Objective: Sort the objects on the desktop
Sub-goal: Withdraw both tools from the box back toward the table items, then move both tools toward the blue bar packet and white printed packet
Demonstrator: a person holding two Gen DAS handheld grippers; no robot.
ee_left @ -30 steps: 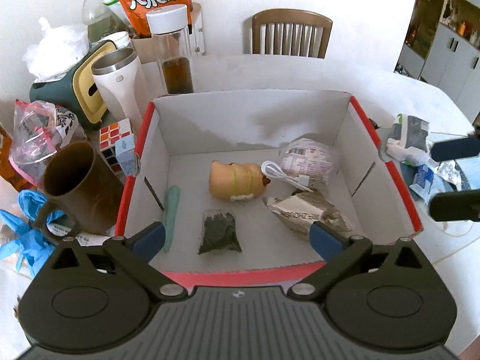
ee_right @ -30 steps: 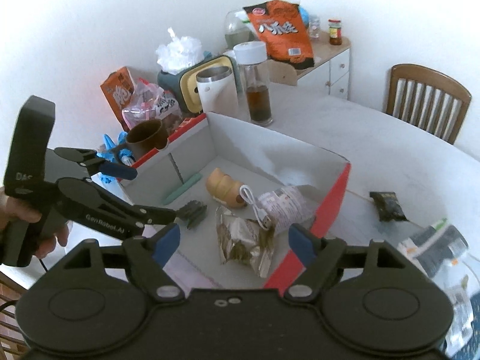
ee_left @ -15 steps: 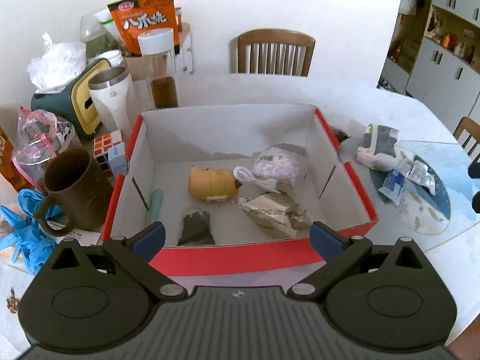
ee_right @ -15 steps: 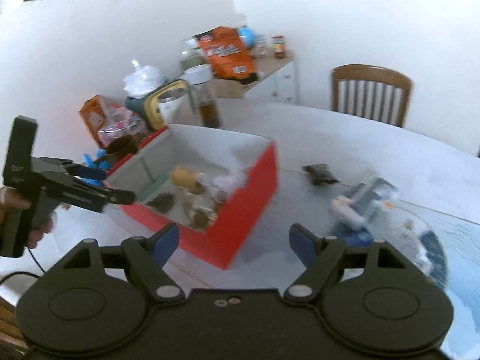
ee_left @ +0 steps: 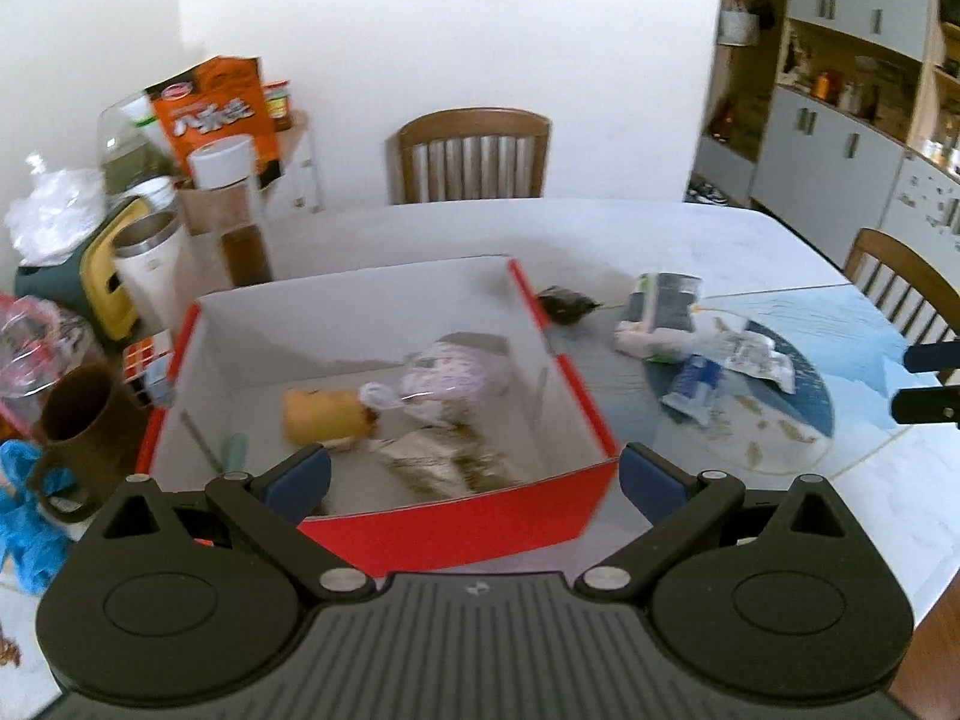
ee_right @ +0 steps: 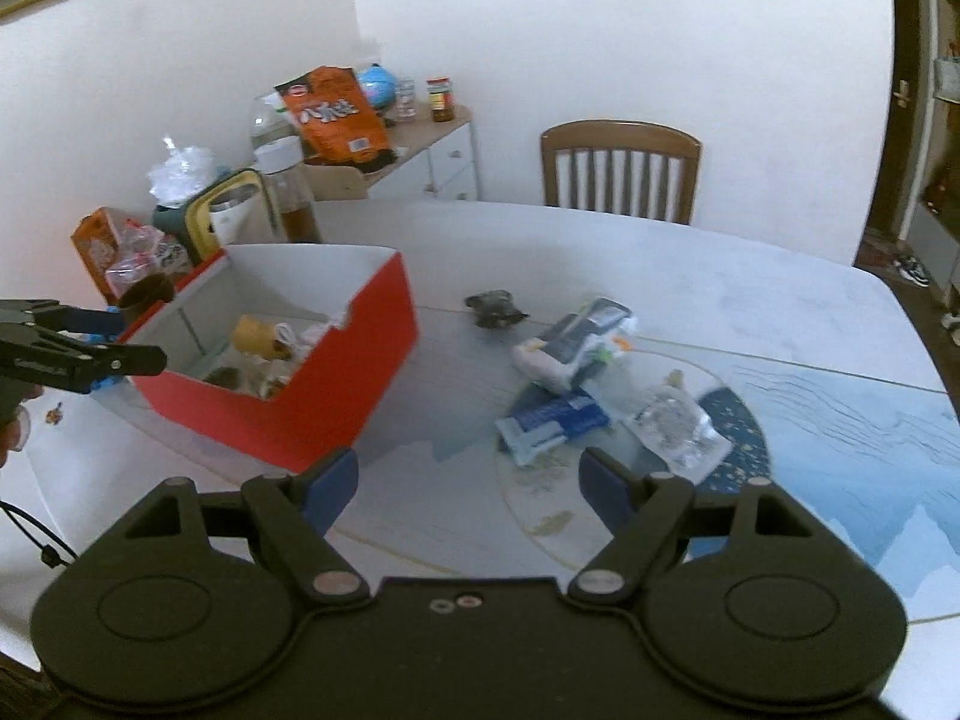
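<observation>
From left to right: my left claw hangs empty and spread at the red box, my right claw likewise before loose packets on the desk, whose slick, crumpled film risks slipping.

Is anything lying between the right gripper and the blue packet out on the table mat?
Nothing visible does. The right gripper is open and empty, and the blue packet lies just ahead of it on the mat, with only bare surface between them. The red box sits off to the left.
</observation>
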